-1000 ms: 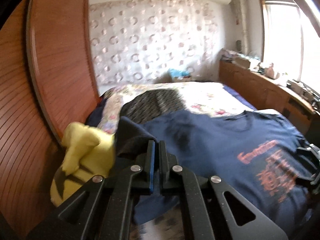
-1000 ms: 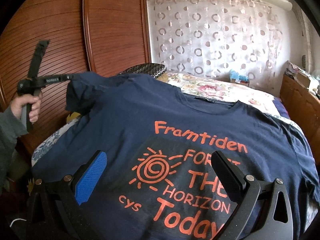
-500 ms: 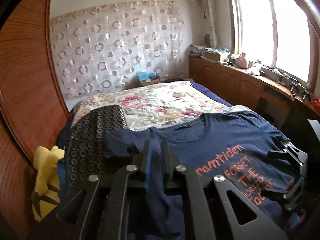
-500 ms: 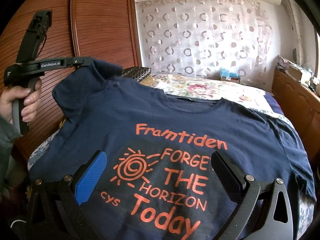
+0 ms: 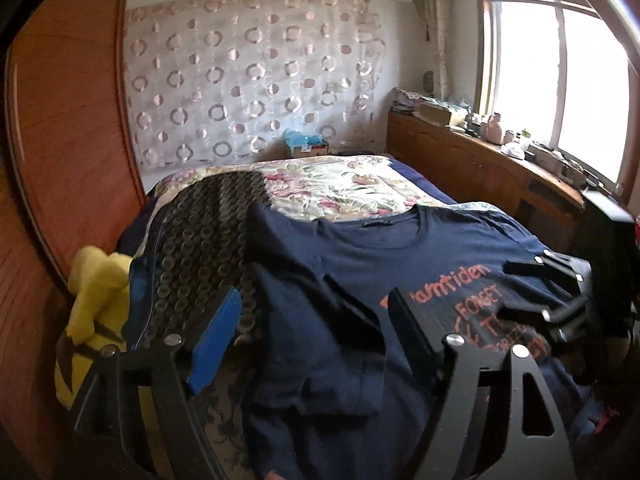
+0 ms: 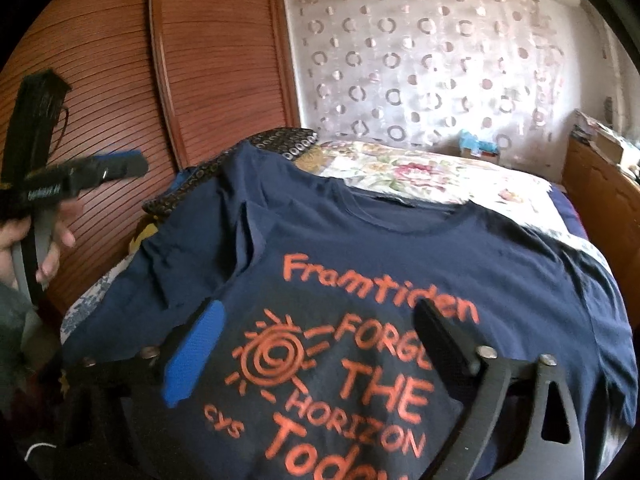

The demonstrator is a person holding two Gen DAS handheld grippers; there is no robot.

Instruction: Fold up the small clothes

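Observation:
A navy T-shirt [image 6: 400, 248] with orange lettering lies face up on the bed; it also shows in the left wrist view [image 5: 380, 256]. Its left sleeve [image 5: 320, 344] lies folded inward over the shirt's body. My left gripper [image 5: 316, 316] is open and empty just above that folded sleeve; it shows at the left of the right wrist view [image 6: 120, 166], held off the shirt. My right gripper [image 6: 316, 344] is open and empty above the orange sun print; it also shows at the right of the left wrist view [image 5: 552, 296].
A flowered bedspread [image 5: 340, 184] covers the bed behind the shirt. A dark ring-patterned cloth [image 5: 200, 240] and a yellow soft toy [image 5: 96, 300] lie at the shirt's left. A slatted wooden wardrobe [image 6: 208, 72] stands to the left, a wooden cabinet [image 5: 480, 168] to the right.
My left gripper carried the sleeve inward over the shirt, then opened and let it drop. The sleeve now lies folded on the body. My right gripper stayed open over the print.

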